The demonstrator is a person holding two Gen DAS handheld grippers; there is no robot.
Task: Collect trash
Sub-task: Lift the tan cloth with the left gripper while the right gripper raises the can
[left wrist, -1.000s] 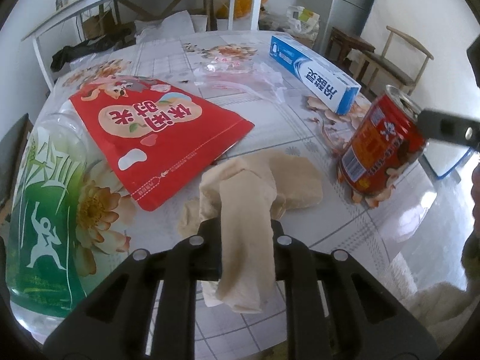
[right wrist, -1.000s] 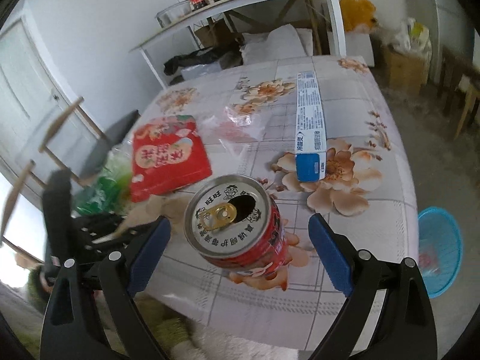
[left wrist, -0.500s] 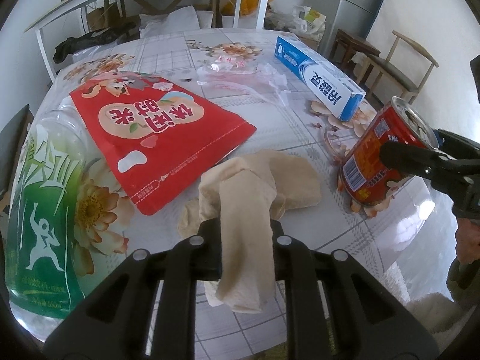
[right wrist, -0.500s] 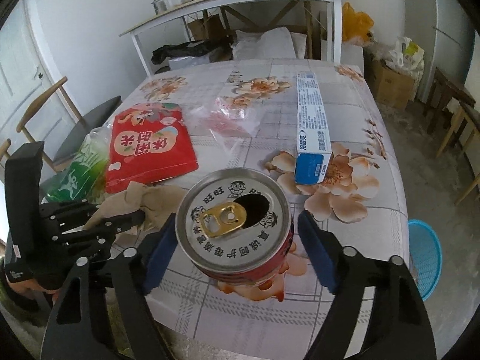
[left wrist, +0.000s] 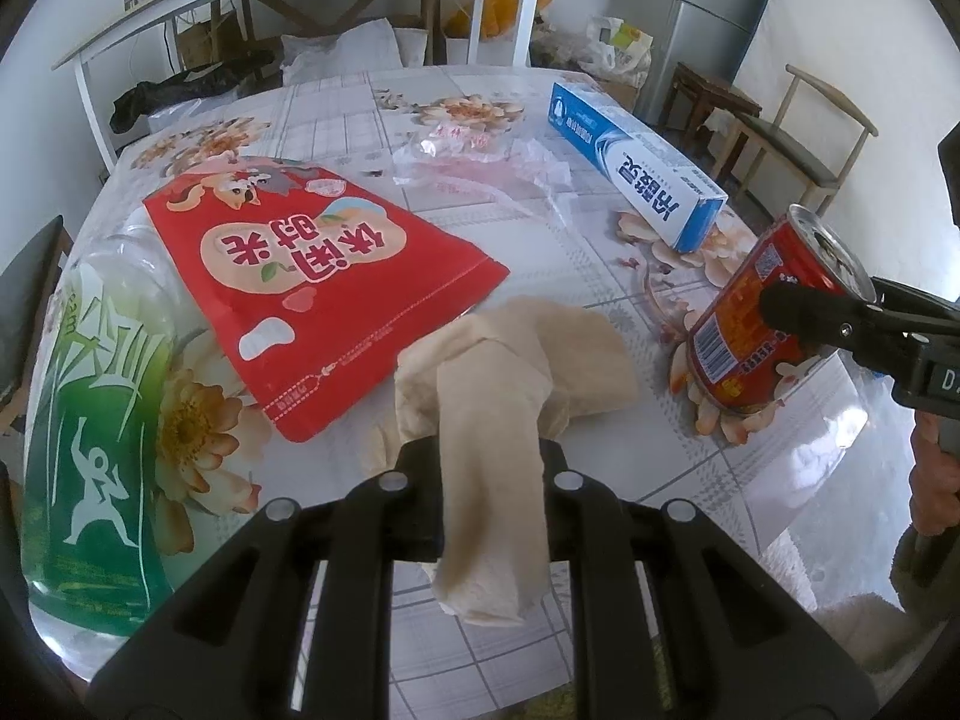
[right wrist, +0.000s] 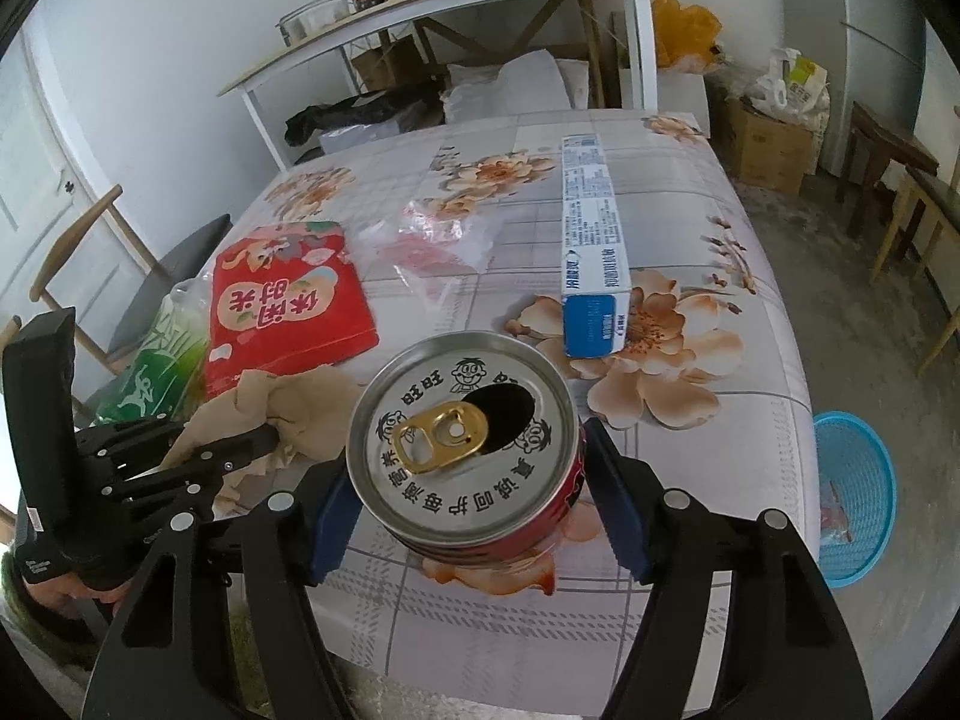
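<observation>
Floral table (right wrist: pixel 690 228): one can (right wrist: pixel 468 450), right jaws just closing around; left jaws pinching one tissue (left wrist: pixel 492 480).

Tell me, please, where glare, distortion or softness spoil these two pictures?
Left wrist view: daylight glares off the tablecloth near the can; the bottle bulges at the fisheye edge; the tissue in the left gripper stays sharp. Right wrist view: even light, the shelf bows, the basket looks slightly soft.
</observation>
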